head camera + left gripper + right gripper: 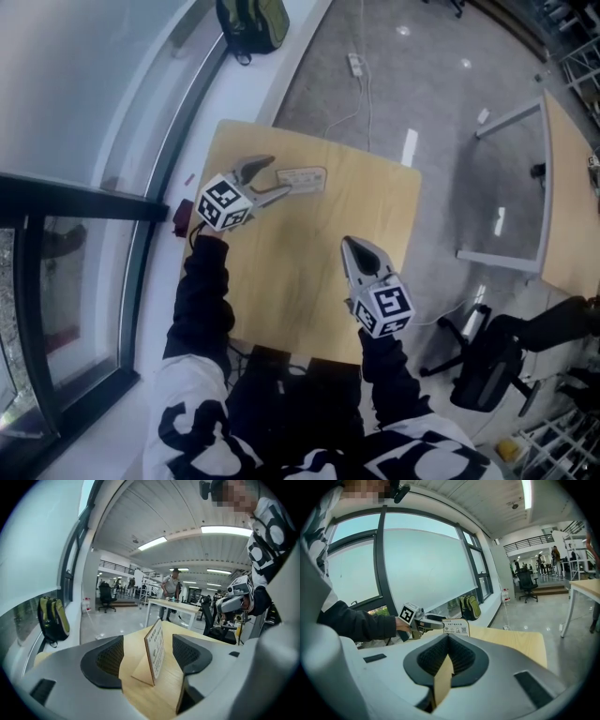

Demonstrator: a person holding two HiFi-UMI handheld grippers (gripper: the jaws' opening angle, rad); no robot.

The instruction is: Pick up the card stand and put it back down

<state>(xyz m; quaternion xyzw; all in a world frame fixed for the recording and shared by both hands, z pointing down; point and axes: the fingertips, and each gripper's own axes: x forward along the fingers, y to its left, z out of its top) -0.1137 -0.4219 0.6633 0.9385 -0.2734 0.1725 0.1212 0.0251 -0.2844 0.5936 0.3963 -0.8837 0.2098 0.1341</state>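
One card stand (pixel 155 649) is on the one light wood-grain desk with rounded corners (pixel 300 281). It is a thin, flat, wood-toned panel with a white printed face, leaning slightly over a flat foot of the same material. It rests on the desktop close to the far edge, about midway along it, and well clear of the near edge where the person stands. There are two claws, both smooth grey moulded plastic, each with two dark pads textured in a fine grid. The left claw (pixel 277 177) is wide open and reaches in from the desk's left edge. Its two pads (pixel 108 659) stand one on each side of the card stand. The panel sits edge-on in the gap between them, with bare desktop showing on both sides, so neither pad presses on it. The right claw (pixel 355 247) is closed, its two jaws meeting tip to tip with nothing between them. It hovers over the middle of the desk toward the right edge, well apart from the card stand and pointing toward the far edge. From the right gripper view the stand's white face shows lines of print and a small square code. One olive-green fabric backpack (pixel 251 22) lies on the pale ledge by the window, beyond the desk's far left corner.
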